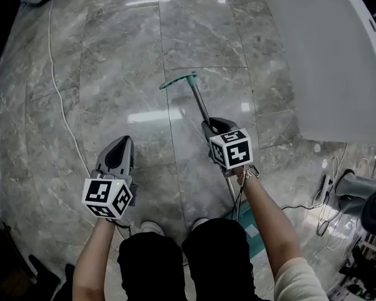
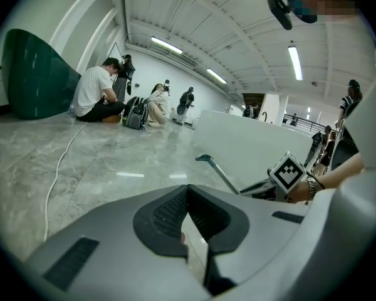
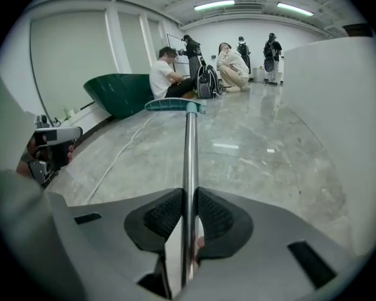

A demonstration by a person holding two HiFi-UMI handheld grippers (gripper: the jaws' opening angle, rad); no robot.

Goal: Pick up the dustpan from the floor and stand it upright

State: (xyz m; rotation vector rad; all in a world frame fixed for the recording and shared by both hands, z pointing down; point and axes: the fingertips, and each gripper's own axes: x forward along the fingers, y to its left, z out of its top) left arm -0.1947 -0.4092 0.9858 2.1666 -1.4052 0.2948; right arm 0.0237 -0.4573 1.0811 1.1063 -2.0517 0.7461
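Note:
The dustpan's metal pole [image 1: 199, 102] slants up off the grey marble floor, with its teal hand grip [image 1: 178, 80] at the far end. My right gripper [image 1: 211, 125] is shut on the pole, which runs straight out between its pads [image 3: 169, 215] to the teal grip [image 3: 172, 105]. A teal part of the pan [image 1: 255, 237] shows below my right forearm; the remainder is hidden. My left gripper [image 1: 121, 144] hangs to the left, apart from the pole, its jaws closed with nothing between them. The pole [image 2: 220, 173] also shows in the left gripper view.
A white cable [image 1: 59, 93] trails over the floor on the left. A curved white wall [image 1: 326, 55] fills the right side, with gear and cords [image 1: 357, 196] at its foot. A large green shape [image 2: 34, 74] and seated people [image 2: 97, 93] are far off.

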